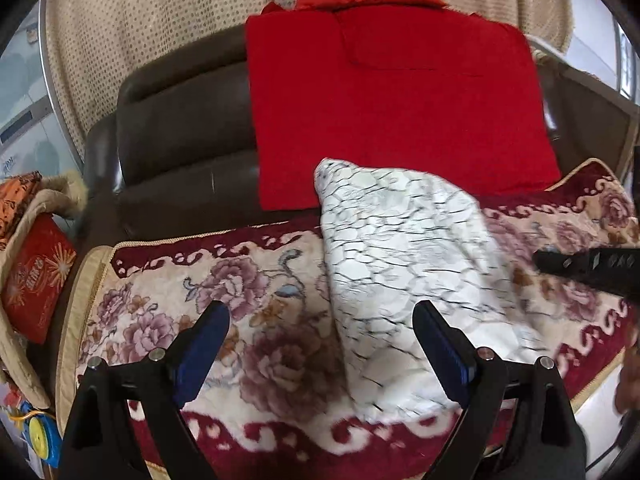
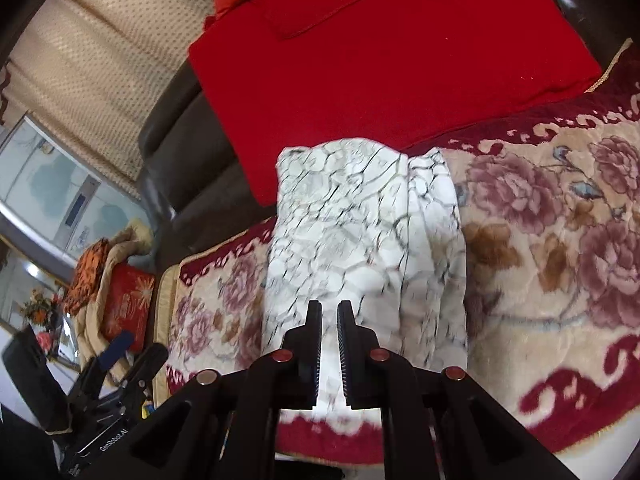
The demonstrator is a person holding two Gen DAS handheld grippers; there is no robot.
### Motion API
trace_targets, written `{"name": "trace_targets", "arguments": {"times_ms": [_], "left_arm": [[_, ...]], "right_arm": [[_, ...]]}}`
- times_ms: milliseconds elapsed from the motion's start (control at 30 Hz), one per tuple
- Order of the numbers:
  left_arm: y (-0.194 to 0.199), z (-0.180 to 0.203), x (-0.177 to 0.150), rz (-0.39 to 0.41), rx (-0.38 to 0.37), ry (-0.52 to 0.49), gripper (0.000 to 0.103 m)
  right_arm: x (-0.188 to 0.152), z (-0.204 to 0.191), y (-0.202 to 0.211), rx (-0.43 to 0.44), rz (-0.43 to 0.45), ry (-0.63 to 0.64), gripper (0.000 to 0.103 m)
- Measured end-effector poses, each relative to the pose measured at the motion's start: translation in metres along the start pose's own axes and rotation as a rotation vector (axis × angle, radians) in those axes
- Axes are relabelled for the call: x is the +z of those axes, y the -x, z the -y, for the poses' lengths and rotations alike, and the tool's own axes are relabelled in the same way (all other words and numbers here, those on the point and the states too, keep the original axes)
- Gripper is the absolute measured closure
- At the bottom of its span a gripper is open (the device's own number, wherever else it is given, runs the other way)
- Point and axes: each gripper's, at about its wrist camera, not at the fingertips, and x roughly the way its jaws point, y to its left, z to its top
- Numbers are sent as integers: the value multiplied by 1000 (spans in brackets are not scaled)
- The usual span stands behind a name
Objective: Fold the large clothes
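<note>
A white garment with a grey crackle pattern [image 1: 400,248] [image 2: 352,232] lies folded in a long strip on the floral blanket [image 1: 200,300] [image 2: 560,240]. My left gripper [image 1: 320,312] hovers above its left edge, jaws wide open with nothing between them; it also shows at the lower left of the right wrist view [image 2: 138,346]. My right gripper [image 2: 329,304] hangs over the garment's near end, shut to a thin slit through which white cloth shows. Whether it pinches any cloth I cannot tell. Its black tip [image 1: 538,260] enters the left wrist view beside the garment's right edge.
A folded red cloth [image 1: 400,112] [image 2: 380,60] leans on the brown leather sofa back [image 1: 180,120] behind the garment. A beige dotted cover [image 1: 140,20] drapes over the sofa top. At the left sit a red box [image 1: 36,276] [image 2: 128,300] and bundled fabrics.
</note>
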Motion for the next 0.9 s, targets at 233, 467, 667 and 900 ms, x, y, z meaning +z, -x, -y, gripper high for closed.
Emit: {"name": "trace_targets", "arguments": {"times_ms": [233,467,667,900], "left_arm": [[-88,-37,9,-73,-4,102,10],[-151,-22,24,-101,-78,107,10],[-196,12,2,-186,-58,-44,10],[-182,8,9,-225,-187,49,10]], "right_arm": [[54,23,-48,-4,31,-66,92],[88,29,-93,21,35,-61,92],[81,60,-164,-49,-129,-101,94],[64,56,-148,-26,-47,-40,94]]}}
